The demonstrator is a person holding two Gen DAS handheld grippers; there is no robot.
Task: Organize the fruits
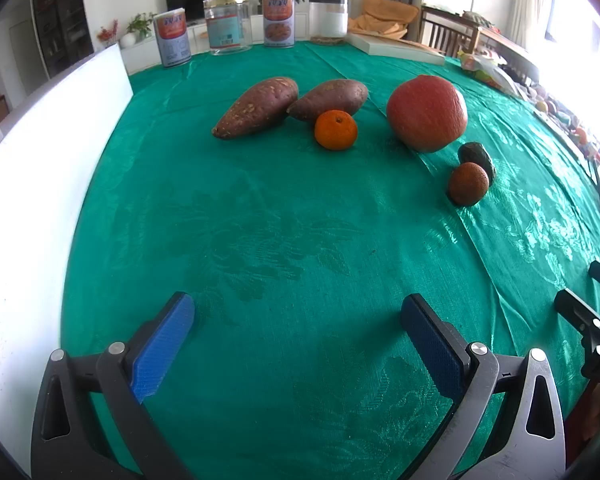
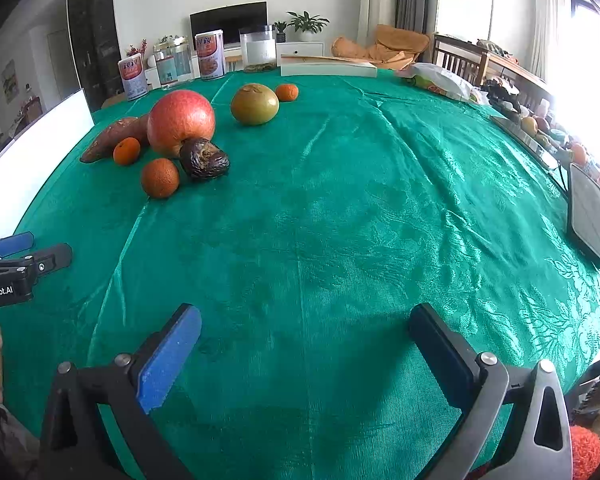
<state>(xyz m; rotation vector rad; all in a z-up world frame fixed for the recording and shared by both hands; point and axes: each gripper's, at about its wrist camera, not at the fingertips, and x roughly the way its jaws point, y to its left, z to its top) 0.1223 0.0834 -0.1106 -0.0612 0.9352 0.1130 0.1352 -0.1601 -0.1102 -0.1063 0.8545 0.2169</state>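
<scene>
1. While both tools are hovering low over the green tablecloth, the left gripper is standing wide apart with nothing between its blue pads, and the right gripper is gaping just as wide and empty.
2. Most produce is sitting in a cluster left of centre: two sweet potatoes, touching end to side, a mandarin just in front of them, and a big red pomegranate-like fruit beside.
3. A darker tangerine is resting against a shrivelled avocado.
4. A greenish round fruit and another small mandarin are lying well apart, farther back.
5. Judging by looks, the mandarins are light, soft-skinned and prone to rolling; gripping across the widest part seems best.
6. The big red fruit is probably heavy and may be wider than the open jaws.
7. The avocado looks overripe and easily bruised.
</scene>
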